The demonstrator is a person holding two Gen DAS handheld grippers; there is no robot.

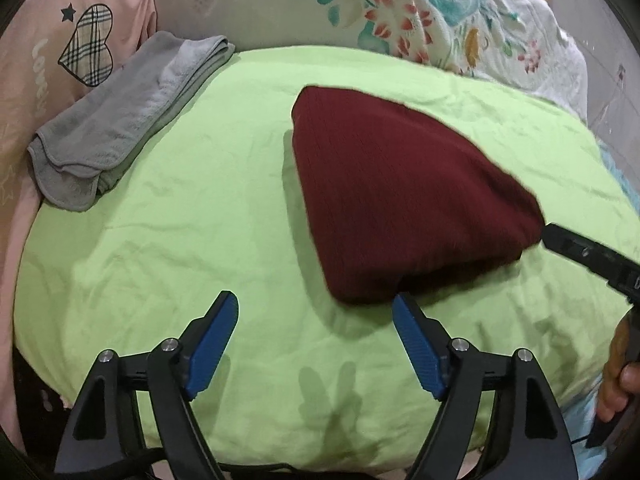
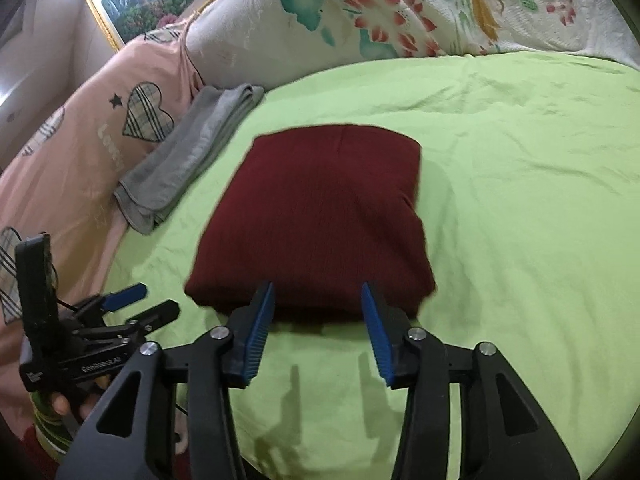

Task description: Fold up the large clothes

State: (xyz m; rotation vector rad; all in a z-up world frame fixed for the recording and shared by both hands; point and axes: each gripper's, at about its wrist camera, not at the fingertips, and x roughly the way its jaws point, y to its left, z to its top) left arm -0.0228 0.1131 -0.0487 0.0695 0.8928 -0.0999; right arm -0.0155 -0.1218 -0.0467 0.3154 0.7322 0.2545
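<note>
Our left claw [image 1: 315, 308] stands wide open with nothing between its blue pads, hovering over the green sheet [image 1: 180, 208]; the sweater's near corner lies just ahead of its right finger. Our right claw [image 2: 318, 298] is partly open too, empty, its fingertips right at the sweater's near edge, whether touching or just short of it we cannot tell.

The maroon sweater [image 2: 320, 216] lies folded into a compact, thick rectangle on the bed, straight ahead of the right claw and ahead and to the right of the left one. We judge the fold essentially finished.

The ribbed knit looks soft, limp and fairly light; stacked layers would slide and sag if lifted by one edge. For any further move, we would pinch both near corners through all layers, one claw each.

Farther out to the left, a folded grey towel [image 1: 120, 120] rests against a pink pillow [image 1: 60, 52], well apart from the sweater.
</note>
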